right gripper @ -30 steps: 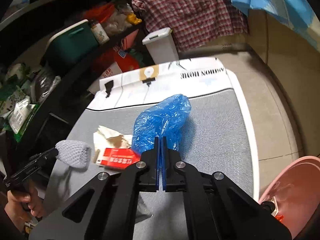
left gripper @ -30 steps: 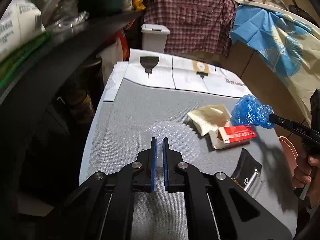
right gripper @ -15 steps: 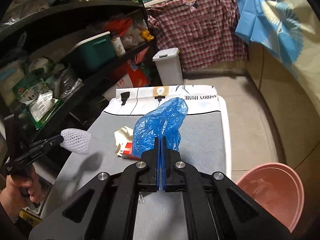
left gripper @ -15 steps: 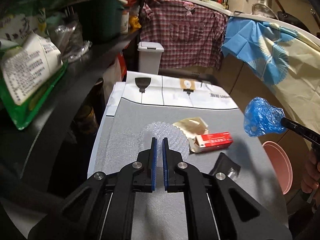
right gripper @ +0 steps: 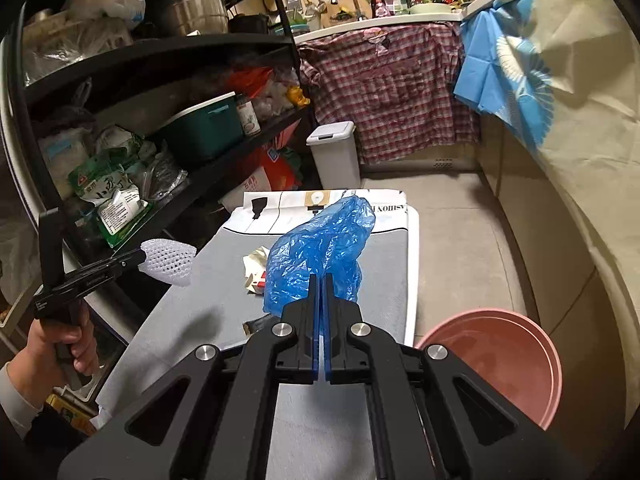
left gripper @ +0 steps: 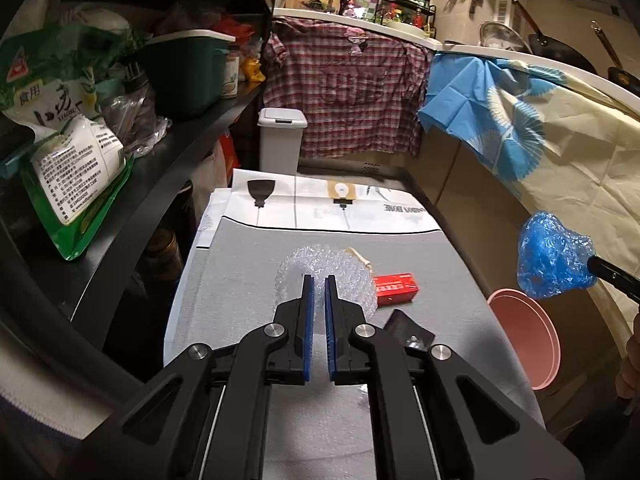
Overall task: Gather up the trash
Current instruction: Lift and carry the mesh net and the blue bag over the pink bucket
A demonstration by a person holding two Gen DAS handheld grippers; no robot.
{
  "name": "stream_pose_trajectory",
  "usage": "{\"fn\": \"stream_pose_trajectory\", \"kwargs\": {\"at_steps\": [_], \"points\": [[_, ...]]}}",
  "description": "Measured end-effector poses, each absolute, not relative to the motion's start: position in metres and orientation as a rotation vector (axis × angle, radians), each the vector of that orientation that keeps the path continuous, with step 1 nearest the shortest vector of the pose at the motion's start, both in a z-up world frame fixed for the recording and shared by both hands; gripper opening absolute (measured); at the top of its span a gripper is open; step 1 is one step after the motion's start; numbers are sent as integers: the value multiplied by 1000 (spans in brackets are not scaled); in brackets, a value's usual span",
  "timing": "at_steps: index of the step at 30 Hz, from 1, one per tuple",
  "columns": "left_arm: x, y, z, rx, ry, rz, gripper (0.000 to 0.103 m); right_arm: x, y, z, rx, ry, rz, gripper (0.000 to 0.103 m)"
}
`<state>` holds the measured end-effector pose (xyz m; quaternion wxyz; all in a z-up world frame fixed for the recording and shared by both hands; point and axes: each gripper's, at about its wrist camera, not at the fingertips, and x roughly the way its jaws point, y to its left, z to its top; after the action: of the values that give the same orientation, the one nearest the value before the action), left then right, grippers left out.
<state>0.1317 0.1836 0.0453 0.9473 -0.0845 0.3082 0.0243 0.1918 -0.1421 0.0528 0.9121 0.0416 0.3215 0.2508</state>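
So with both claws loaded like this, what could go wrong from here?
1. The right claw pinches only a corner of the limp blue plastic bag, which could slip before reaching the pink basin.
2. The left claw holds springy foam net near the cluttered shelf; it might snag.

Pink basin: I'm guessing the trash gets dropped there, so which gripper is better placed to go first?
Probably the right gripper: its blue plastic bag hangs near the pink basin; the left gripper is farther.
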Motion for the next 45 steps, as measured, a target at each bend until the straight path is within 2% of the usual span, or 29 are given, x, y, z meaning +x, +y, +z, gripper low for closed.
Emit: {"fn": "stream_pose_trajectory", "kwargs": {"at_steps": [14, 45], "points": [[120, 137, 47, -151, 628, -19, 5, 178, -171, 28, 124, 663, 460, 2], [164, 0, 34, -64, 659, -243, 5, 188, -268, 16, 195, 667, 226, 2]]}}
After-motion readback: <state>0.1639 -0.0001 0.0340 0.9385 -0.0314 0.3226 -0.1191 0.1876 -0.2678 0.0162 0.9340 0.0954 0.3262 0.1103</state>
